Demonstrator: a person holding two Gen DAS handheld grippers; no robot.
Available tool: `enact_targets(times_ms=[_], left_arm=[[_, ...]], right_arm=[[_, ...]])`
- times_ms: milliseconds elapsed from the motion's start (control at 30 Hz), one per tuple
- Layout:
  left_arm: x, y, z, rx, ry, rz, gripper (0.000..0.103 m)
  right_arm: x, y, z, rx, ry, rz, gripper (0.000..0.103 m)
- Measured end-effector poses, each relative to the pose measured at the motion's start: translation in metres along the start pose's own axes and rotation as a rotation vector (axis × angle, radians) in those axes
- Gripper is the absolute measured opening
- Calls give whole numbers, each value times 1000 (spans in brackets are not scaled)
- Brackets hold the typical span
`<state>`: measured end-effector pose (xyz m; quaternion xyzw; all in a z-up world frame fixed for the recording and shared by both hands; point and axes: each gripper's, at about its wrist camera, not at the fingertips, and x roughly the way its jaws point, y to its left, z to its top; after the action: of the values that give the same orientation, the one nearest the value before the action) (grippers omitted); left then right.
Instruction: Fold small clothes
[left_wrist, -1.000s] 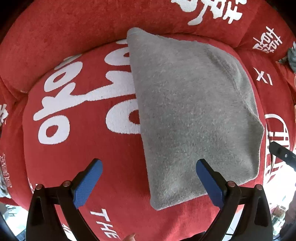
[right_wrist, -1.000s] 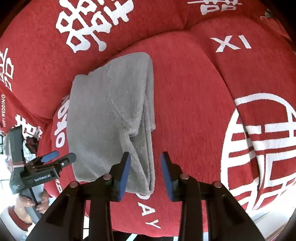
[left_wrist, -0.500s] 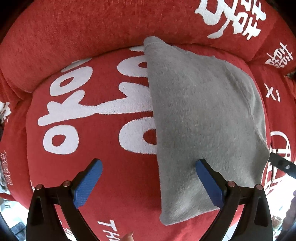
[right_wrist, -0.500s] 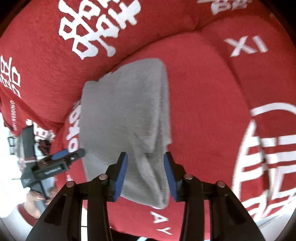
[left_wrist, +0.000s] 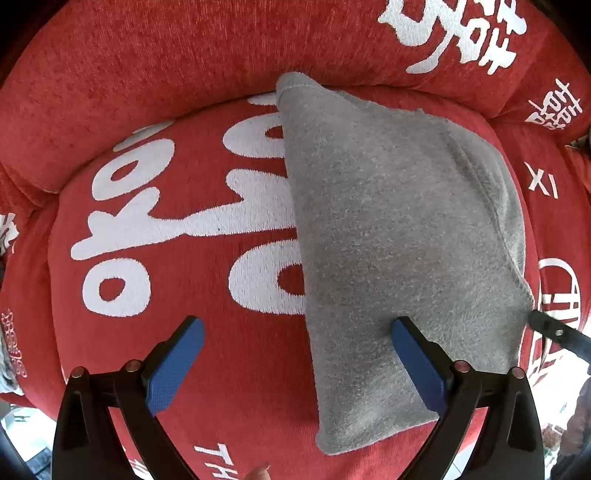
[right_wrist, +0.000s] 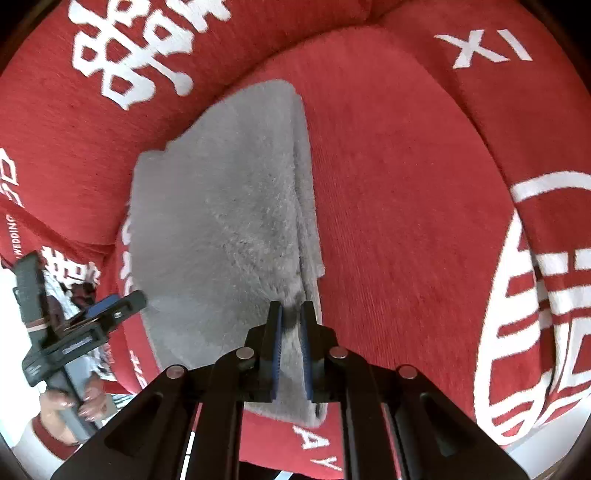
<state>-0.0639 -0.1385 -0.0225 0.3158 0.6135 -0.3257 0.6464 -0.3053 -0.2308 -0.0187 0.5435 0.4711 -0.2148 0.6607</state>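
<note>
A red sofa cover (left_wrist: 155, 92) with white lettering spans the scene, and a folded grey garment (left_wrist: 388, 229) lies flat on its seat cushion, far edge touching the back cushion. The right gripper (right_wrist: 291, 314) is closing its jaws on the garment's near right edge, fabric pinched between the blue pads. The left gripper (left_wrist: 295, 332) hangs wide open above the garment's near left edge, gripping nothing.

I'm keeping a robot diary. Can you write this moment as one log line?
right gripper: closing on gray cloth edge | left gripper: open above cloth | cloth: folded on red cushion
</note>
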Motion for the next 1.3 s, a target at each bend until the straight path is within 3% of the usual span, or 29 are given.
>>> enact_targets(times_ms=[133,200,267,400,500,633,767,1167,1300], left_arm=[[3,4,2,-11,13,-19,101],[5,6,2,-20,22,-28,101],[6,7,3,-29,31,-36,101],[7,6,4,-1,22,-29,101],[8,8,7,7,21,-44,101],[13,25,15,-87,48,-167,101],[19,40,24,-176,58,-222,101],[48,19,46,-86,68,-390,101],[63,20,54,-87,88,-485,101]], right_arm=[[-21,-2,5,-10,-55,-9,12],[-26,-5,10,-5,-65,-10,20],[-27,-6,15,-8,-68,-15,38],[-21,0,22,-17,-69,-14,41],[-19,2,23,-22,-64,4,55],[-15,3,27,-29,-52,17,56],[-13,-1,32,-29,-42,42,59],[19,-19,58,-30,34,183,60],[37,-25,69,-26,75,253,60]])
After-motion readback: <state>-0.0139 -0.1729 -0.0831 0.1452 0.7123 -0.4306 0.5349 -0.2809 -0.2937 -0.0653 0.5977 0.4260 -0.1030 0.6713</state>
